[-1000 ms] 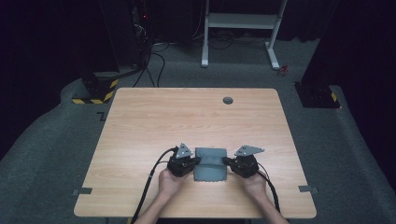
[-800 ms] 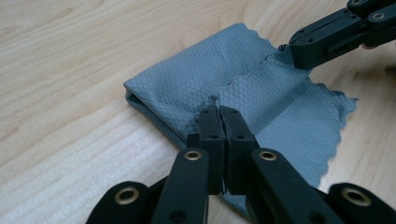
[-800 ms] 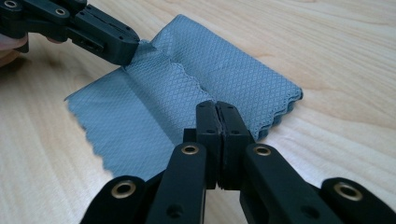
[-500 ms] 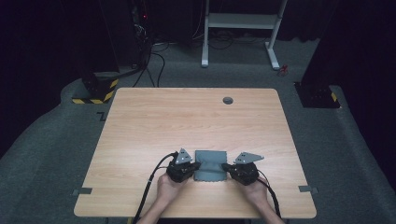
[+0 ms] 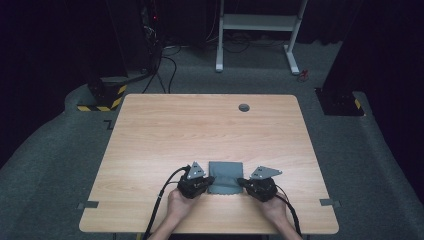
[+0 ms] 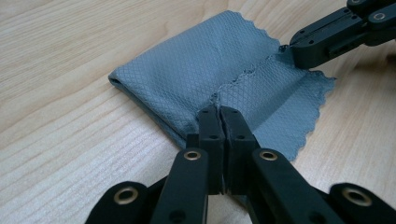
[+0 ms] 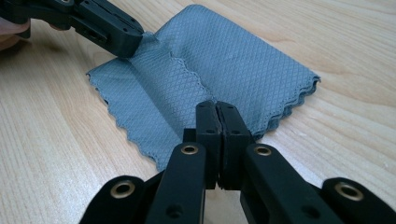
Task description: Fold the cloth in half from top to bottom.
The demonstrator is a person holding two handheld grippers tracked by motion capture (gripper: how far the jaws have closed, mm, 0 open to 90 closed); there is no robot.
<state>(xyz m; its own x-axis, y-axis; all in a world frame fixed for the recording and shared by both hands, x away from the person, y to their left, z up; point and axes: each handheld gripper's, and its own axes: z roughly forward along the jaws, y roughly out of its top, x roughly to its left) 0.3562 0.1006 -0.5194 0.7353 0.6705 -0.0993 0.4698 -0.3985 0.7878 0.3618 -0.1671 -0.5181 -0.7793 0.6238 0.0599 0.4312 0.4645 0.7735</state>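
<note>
Two grippers are held at the near edge of the tabletop (image 5: 150, 140), one on each side of a folded grey cloth (image 5: 225, 176). The cloth is laid flat on the wood, near the middle of the near edge, with its scalloped hems turned toward the person. The left gripper (image 5: 206, 184) is set at the cloth's near left corner; in the left gripper view its jaws are seen pressed together on the upper layer's hem (image 6: 236, 81). The right gripper (image 5: 243, 182) is set at the near right corner; in the right gripper view its jaws are likewise seen closed on the cloth's edge (image 7: 205, 93). Each gripper is carried in a hand, and a black cable (image 5: 159, 205) is trailed from the left one over the near edge. A small dark round grommet (image 5: 244, 107) is noted at the far side of the tabletop, well apart from the cloth.
</note>
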